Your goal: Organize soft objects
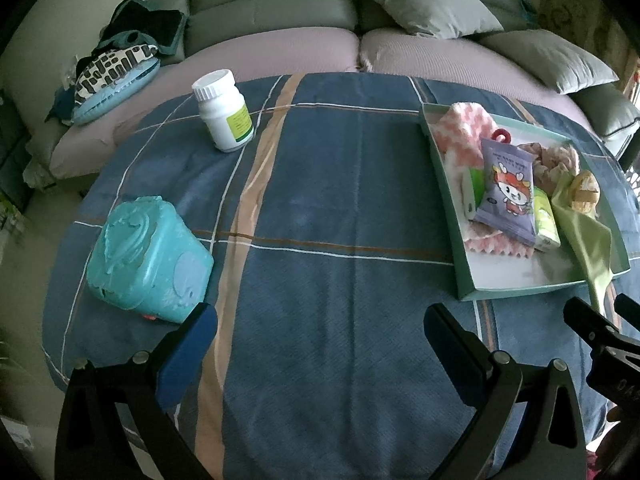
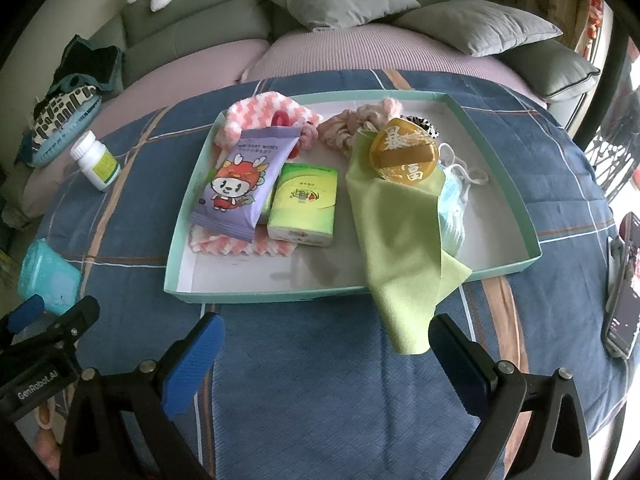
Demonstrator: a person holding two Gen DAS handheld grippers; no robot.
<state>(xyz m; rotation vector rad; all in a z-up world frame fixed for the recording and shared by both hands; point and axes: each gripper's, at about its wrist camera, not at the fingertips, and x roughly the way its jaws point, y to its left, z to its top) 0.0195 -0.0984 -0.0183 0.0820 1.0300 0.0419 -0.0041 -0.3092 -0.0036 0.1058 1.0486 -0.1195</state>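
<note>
Cloth (image 2: 394,240) green, long axis toward camera, draped over tray (image 2: 532,240) rim | mask (image 2: 452,216) mostly buried | both grippers (image 1: 320,340) (image 2: 326,352) spread wide, holding nothing

One tray (image 2: 532,258), two tissue packs (image 2: 303,205).

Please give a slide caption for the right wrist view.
Open right gripper faces tray of soft items; green cloth overhangs.
</note>
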